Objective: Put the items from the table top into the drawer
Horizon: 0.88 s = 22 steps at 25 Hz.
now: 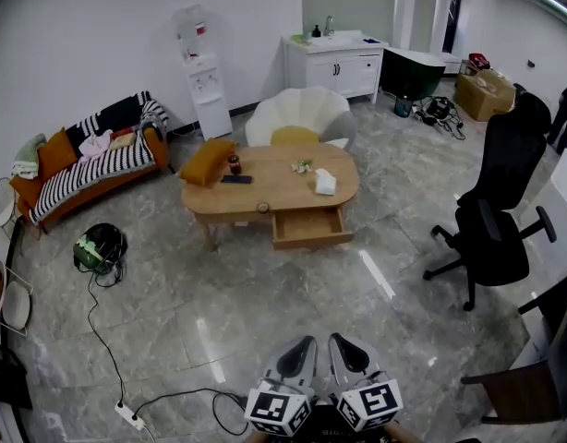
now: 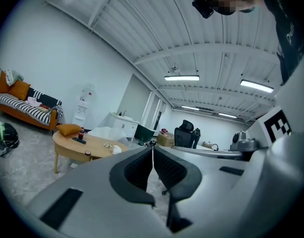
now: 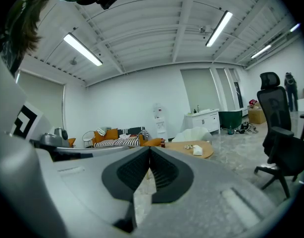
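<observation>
An oval wooden table [image 1: 274, 192] stands well ahead of me, its front drawer [image 1: 308, 226] pulled open. On the tabletop lie an orange cushion [image 1: 207, 161], a small red bottle [image 1: 235, 164], a dark flat remote [image 1: 236, 180], a pale little cluster [image 1: 302, 166] and a white tissue wad [image 1: 325, 182]. Both grippers hang side by side at the bottom of the head view, far from the table. The left gripper [image 1: 300, 353] [image 2: 152, 155] is shut and empty. The right gripper [image 1: 342, 349] [image 3: 150, 157] is shut too, with nothing between its pads. The table [image 2: 75, 145] [image 3: 189, 148] shows small in both gripper views.
A black office chair [image 1: 500, 210] stands right of the table and a white shell chair [image 1: 297, 118] behind it. A striped sofa [image 1: 90, 164] lies at the left. A green-black helmet [image 1: 99, 247], a cable and a power strip [image 1: 131, 416] lie on the grey floor.
</observation>
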Each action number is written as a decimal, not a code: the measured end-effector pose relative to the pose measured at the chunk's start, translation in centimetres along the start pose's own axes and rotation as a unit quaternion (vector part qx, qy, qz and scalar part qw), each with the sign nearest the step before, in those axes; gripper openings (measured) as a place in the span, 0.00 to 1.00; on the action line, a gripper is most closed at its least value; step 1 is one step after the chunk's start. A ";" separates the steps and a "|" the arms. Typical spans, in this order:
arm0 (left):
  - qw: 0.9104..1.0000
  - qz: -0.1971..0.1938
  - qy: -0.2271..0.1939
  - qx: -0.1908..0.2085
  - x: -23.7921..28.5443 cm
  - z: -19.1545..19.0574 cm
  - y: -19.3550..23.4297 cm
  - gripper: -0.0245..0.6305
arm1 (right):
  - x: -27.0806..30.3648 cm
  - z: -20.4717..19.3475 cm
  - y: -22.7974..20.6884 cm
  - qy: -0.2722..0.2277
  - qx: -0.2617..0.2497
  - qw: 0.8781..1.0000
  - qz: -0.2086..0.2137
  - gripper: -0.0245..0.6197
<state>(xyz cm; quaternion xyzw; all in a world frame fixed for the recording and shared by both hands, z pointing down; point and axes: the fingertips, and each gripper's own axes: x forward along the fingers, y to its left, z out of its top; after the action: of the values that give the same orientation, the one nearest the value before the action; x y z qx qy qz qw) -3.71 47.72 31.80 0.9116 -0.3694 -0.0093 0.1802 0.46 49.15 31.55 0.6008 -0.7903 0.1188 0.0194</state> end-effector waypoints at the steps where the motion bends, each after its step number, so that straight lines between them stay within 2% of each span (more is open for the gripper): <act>1: 1.000 -0.003 0.001 0.001 0.7 0.2 0.5 0.06 | 0.9 0.1 -0.2 0.002 -0.001 1.000 0.001 0.05; 9: 1.000 -0.010 0.021 0.013 6.6 2.2 5.7 0.06 | 8.4 1.5 -2.3 0.016 0.000 1.000 -0.005 0.05; 13: 1.000 -0.028 0.004 -0.013 8.4 4.1 8.1 0.06 | 11.4 2.5 -3.1 0.010 0.005 1.000 -0.011 0.05; 16: 1.000 -0.019 0.015 0.000 9.6 4.6 10.4 0.06 | 13.7 2.6 -3.3 0.014 0.011 1.000 -0.018 0.05; 22: 1.000 -0.007 0.012 -0.001 10.9 6.0 14.2 0.06 | 17.3 3.0 -2.7 0.004 0.024 1.000 -0.005 0.05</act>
<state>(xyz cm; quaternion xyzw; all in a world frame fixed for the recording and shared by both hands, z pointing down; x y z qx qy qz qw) -6.20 29.02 32.19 0.9140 -0.3606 0.0002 0.1860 -1.44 31.50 32.06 0.6049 -0.7838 0.1400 0.0086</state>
